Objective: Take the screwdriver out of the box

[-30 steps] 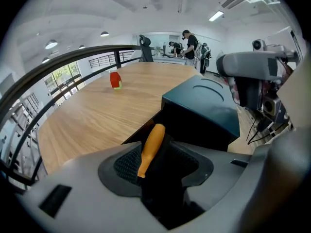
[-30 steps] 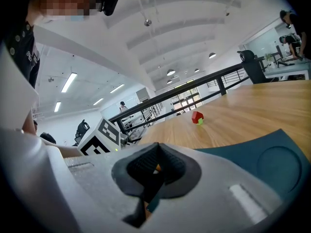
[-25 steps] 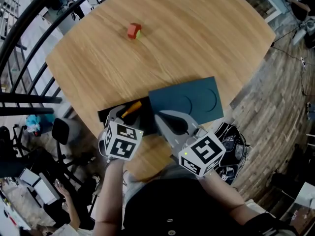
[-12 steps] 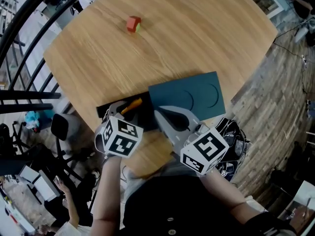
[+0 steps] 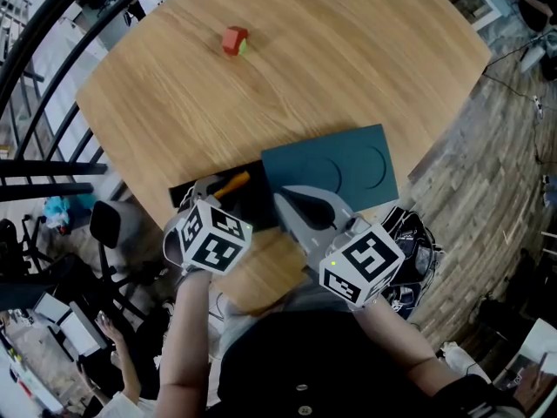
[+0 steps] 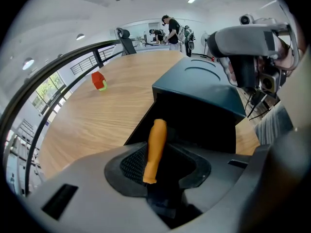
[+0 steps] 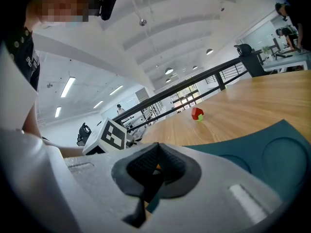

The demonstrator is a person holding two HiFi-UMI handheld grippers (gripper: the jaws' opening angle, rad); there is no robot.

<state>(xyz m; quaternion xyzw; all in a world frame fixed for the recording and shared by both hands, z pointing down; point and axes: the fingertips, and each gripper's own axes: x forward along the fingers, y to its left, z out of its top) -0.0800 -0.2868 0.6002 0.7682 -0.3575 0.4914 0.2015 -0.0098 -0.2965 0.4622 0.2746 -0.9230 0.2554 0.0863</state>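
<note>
Left gripper: jaws, just closing, flank the screwdriver handle in the box, unclamped. Right gripper: jaws meet, above the lid.

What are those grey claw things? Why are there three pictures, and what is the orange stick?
The claws are grabbers, and a person holds one in each hand. The head view comes from a camera on the person's head, looking down at a wooden table. The other two pictures come from small cameras that ride on the grabbers and look along their jaws. On the table are a dark box, slid open, and a small red block farther away. The orange stick is the handle of a screwdriver lying in the box. The left gripper has its jaws around that handle. They have just been closing, but they do not squeeze it yet. The right gripper is at the near edge of the box, with its jaws together.
</note>
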